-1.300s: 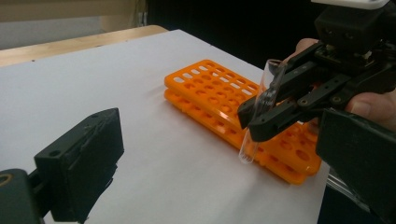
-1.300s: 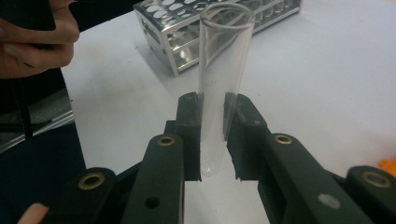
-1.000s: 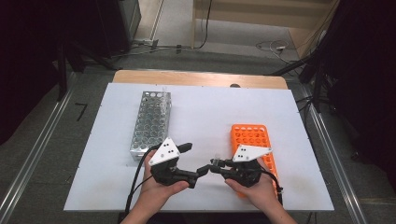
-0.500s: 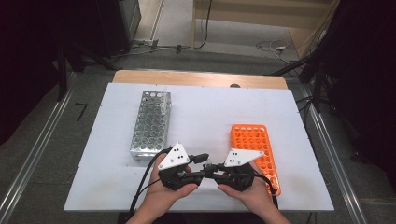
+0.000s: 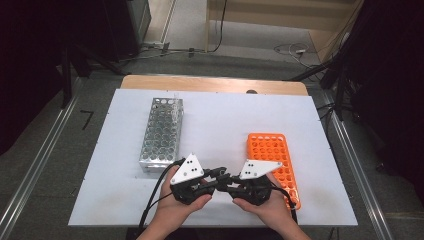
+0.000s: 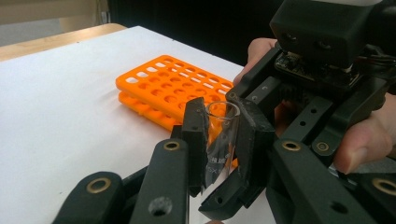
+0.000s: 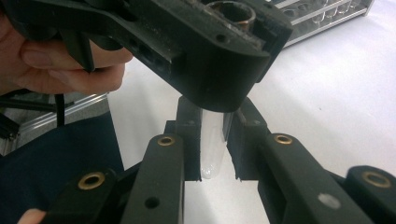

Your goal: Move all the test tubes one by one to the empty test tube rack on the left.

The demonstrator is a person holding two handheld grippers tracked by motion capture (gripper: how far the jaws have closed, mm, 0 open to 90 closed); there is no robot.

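A clear glass test tube (image 6: 220,140) stands upright between both grippers, just above the white table near its front edge. My left gripper (image 6: 223,119) has just been closing and its pads now press on the tube's upper part, below the open rim. In the right gripper view, my right gripper (image 7: 212,123) is shut on the lower part of the tube (image 7: 211,154), whose round bottom hangs free under the left jaws. From the high view, the left gripper (image 5: 223,175) and right gripper (image 5: 223,184) meet tip to tip.
An orange plastic tube rack (image 5: 272,150) lies to the right of the hands, and a metal wire rack (image 5: 162,132) stands to their left. The white table top (image 5: 225,115) stretches behind them. Cables trail off the front edge.
The left gripper has swung in to meet the right one, and its jaws have shut on the tube held there. The two hands now sit close together.
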